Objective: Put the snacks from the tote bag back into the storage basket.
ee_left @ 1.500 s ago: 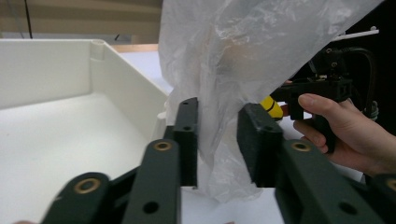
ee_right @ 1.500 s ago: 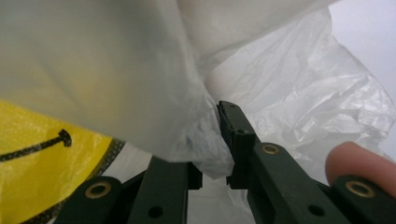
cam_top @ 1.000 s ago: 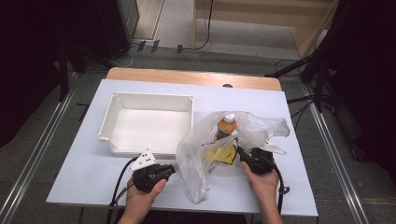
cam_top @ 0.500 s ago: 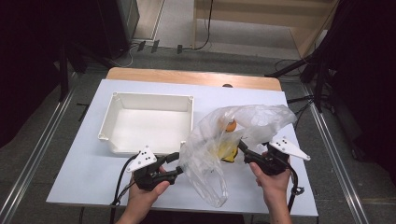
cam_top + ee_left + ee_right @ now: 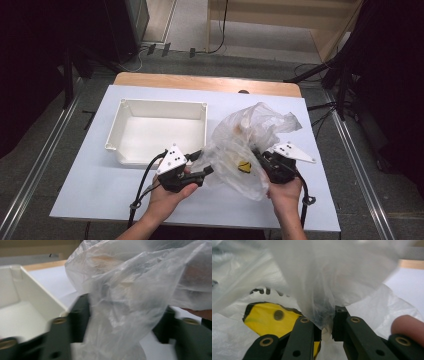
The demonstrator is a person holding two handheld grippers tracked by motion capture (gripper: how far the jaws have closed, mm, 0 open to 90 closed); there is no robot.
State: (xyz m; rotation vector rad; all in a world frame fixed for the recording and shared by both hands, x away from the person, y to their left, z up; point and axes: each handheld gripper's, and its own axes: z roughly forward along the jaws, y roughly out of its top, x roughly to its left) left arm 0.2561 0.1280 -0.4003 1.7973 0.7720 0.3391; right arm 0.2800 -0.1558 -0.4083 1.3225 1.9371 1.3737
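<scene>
1. Your plastic bag point(image 5: 245, 145) is thin, translucent and crumpled, bunched upward with a yellow item point(image 5: 244, 166) showing through its film. It sits over the counter point(image 5: 90, 195) toward the near edge, right of the white tray point(image 5: 162, 107).
2. Your left tool point(image 5: 207, 171) has just been closing; its jaws stand partly spread with bag film between them, and you cannot tell whether the pads press it.
3. Your right tool point(image 5: 327, 323) has just been closing too, and its jaws pinch a gathered fold of the bag.
</scene>
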